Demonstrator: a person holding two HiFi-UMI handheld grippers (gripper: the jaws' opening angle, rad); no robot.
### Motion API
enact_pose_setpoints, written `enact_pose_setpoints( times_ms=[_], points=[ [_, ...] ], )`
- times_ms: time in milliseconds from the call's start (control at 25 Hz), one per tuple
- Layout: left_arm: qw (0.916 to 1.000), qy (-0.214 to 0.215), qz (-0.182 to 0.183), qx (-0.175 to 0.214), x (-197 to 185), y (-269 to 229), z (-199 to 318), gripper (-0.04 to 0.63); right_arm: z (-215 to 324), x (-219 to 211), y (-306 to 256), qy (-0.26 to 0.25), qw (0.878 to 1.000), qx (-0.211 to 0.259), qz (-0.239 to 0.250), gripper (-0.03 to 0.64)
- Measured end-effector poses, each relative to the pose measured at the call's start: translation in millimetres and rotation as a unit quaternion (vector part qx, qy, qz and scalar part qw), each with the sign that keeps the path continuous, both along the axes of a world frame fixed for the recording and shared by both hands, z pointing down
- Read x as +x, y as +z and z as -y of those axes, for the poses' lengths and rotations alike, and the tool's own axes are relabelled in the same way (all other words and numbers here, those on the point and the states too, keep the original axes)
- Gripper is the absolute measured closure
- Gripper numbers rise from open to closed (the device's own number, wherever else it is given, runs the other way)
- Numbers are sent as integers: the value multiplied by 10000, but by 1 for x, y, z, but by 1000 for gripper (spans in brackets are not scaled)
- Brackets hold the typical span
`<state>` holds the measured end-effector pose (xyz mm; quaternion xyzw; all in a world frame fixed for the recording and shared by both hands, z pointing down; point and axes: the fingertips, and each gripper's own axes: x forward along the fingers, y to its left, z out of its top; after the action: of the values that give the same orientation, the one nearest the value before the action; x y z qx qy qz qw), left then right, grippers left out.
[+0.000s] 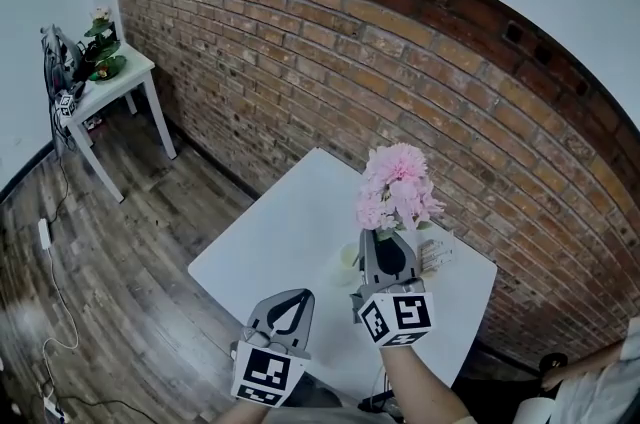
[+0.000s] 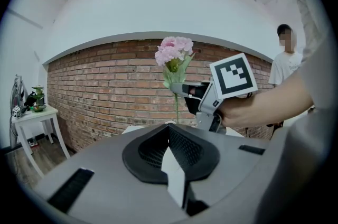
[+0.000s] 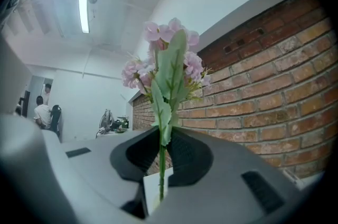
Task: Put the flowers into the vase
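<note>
Right claw (image 1: 387, 254): closed narrow on the green stem (image 3: 160, 165) of the flowers (image 1: 397, 187), held over the white tabletop (image 1: 290, 232).
Flowers: pink heads upright above the right claw, leaves just over its jaws, not in any vessel.
Left claw (image 1: 288, 312): jaws together with nothing between them, near the tabletop's near edge, just left of the right claw.
On the tabletop: a pale object (image 1: 346, 264) just left of the right claw and a clear ribbed object (image 1: 436, 254) at its right. Which one is the vase cannot be told.
Behind: brick wall (image 1: 350, 82).
</note>
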<state>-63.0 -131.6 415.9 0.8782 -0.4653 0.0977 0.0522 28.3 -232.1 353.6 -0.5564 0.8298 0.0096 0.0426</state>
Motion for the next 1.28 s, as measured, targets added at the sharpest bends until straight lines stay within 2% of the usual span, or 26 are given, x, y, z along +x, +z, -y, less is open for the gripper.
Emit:
enact_pose_setpoints(
  times_ms=[400, 1280],
  points=[
    [10000, 39, 51, 68, 11, -3, 7, 592, 10, -3, 26, -6, 10000, -61, -36, 575],
    [9998, 166, 126, -26, 19, -1, 11, 592, 11, -4, 92, 327, 9976, -532, -310, 572]
  ],
)
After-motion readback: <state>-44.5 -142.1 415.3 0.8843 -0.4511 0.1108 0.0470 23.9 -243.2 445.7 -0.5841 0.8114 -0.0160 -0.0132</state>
